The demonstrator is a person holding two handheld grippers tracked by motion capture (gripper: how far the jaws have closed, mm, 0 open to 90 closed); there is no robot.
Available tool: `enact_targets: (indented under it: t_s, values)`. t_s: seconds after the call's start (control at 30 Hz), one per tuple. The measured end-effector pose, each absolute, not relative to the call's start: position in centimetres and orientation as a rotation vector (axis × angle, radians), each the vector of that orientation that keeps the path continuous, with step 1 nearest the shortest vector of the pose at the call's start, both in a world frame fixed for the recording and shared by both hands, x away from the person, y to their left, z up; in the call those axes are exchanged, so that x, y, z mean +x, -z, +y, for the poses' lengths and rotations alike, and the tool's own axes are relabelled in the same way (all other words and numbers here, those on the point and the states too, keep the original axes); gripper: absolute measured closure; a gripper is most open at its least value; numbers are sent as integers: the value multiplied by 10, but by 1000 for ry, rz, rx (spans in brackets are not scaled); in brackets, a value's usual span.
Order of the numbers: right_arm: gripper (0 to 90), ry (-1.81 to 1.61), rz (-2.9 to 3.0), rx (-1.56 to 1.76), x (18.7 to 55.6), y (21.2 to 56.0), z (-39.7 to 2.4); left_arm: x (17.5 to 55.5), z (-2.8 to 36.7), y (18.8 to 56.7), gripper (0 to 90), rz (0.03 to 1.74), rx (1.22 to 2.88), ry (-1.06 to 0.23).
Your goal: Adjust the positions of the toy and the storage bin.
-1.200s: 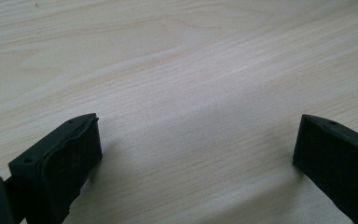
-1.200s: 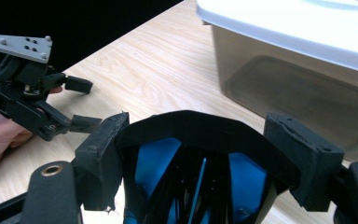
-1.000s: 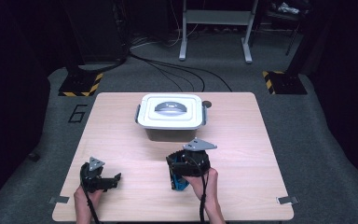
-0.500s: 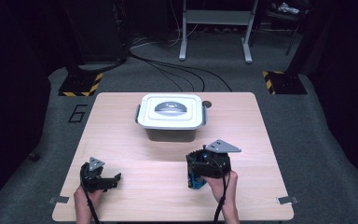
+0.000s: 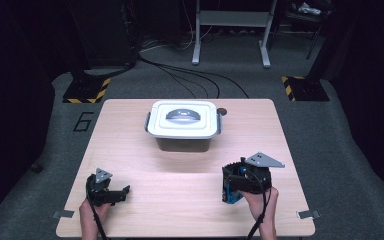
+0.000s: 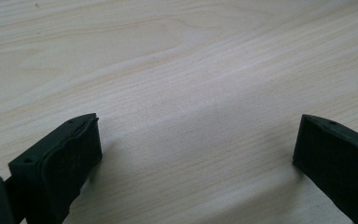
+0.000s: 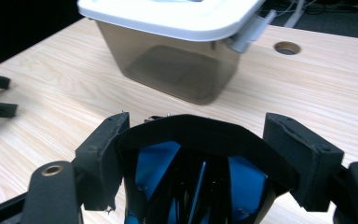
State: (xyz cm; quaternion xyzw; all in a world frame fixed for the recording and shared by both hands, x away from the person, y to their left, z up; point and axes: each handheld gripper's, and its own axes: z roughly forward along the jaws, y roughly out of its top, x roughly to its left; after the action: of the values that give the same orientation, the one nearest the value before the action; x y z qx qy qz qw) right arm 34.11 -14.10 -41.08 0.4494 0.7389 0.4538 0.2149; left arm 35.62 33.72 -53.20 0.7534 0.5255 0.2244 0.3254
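Black-and-blue object (image 7: 193, 172) is sitting clamped between the right gripper (image 5: 245, 181) jaws, above the table (image 5: 180, 200) on its near right. Storage box (image 5: 182, 125), lid on, is waiting unopened mid-table. Left gripper (image 5: 111, 192) is resting released, gripping nothing. Placement appears outstanding.

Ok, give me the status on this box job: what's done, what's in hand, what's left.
Done: little that shows. The grey see-through plastic box sits closed under its white clip-on lid.
In hand: the right gripper clamps a black casing with blue inserts.
Left: the left gripper lies open over the pale wooden table. If the casing belongs inside, the lid must come off first.
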Motion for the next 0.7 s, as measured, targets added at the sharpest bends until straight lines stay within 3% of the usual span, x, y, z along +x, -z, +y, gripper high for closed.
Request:
enact_targets:
  t_s: [0.7]
  values:
    - [240,-1035,2076,1300,328,414,-201,356,337,532,10,1378,1976,-588]
